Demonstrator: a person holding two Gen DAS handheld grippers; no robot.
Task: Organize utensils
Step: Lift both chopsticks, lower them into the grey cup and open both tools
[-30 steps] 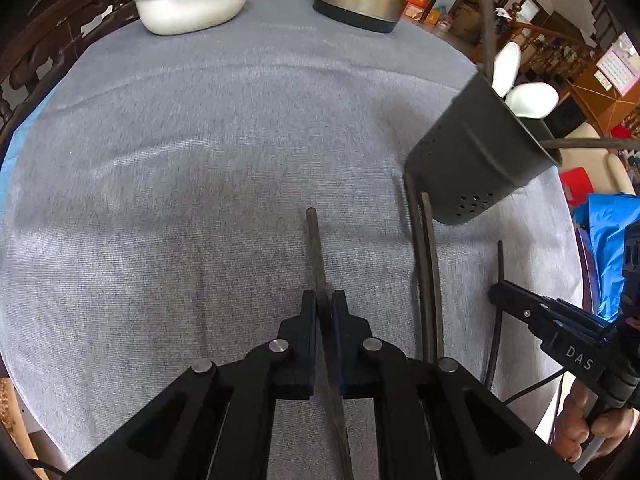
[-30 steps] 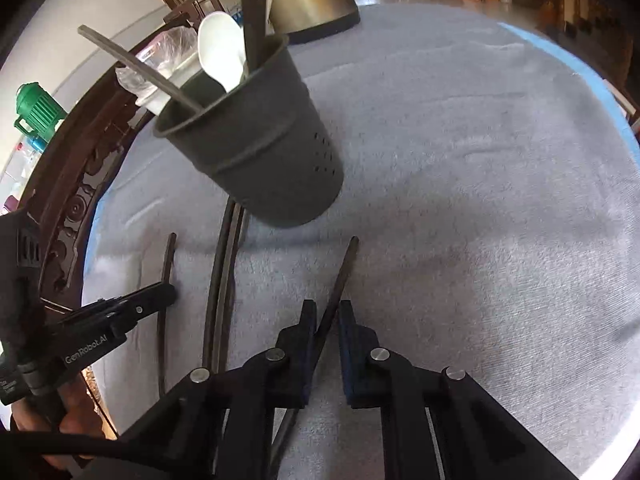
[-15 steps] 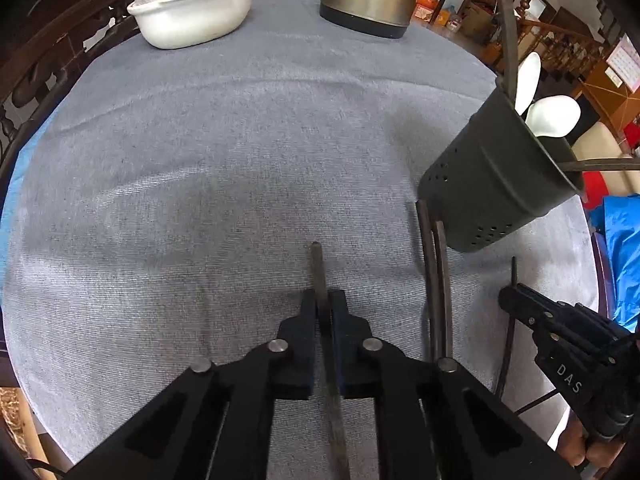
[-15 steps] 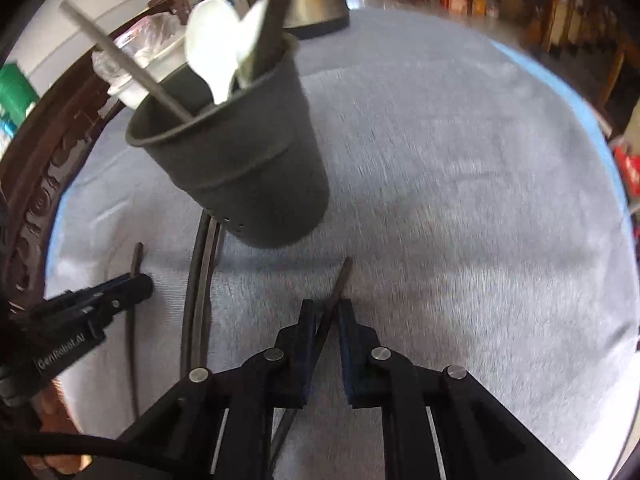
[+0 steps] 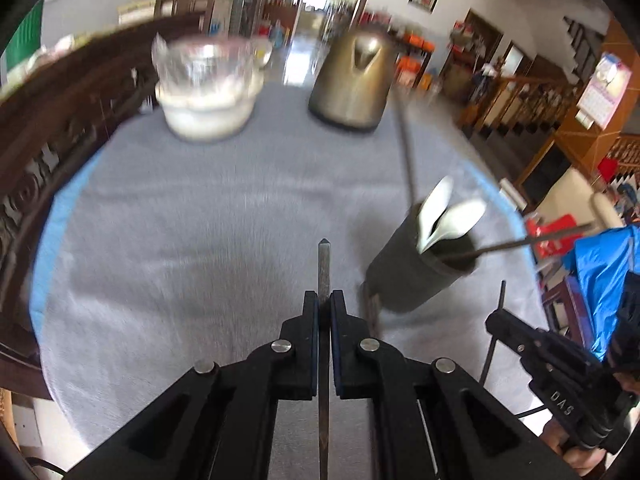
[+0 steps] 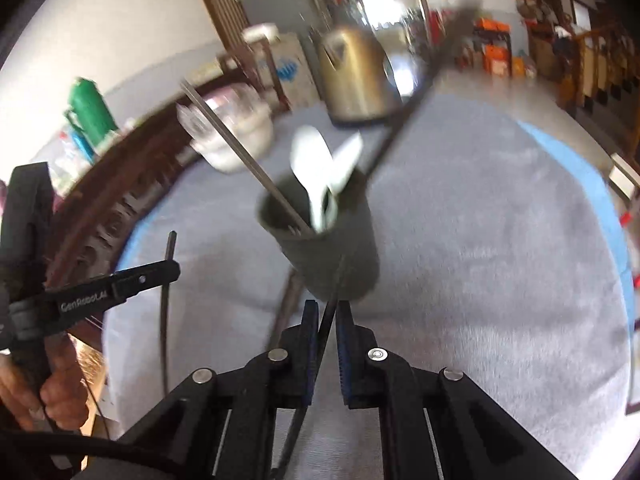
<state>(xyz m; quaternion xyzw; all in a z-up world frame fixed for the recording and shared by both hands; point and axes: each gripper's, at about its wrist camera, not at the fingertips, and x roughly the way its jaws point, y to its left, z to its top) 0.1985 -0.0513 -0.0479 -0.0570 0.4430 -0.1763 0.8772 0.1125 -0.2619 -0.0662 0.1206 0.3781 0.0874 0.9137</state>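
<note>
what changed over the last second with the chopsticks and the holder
Both tongs lifted and tilted up: a second ago they looked down at the cloth, now the room shows behind. The left tongs still clamp one chopstick, the right tongs the other chopstick, both raised off the grey cloth. The dark utensil holder, its white spoons, the kettle and the bowl stayed put.
</note>
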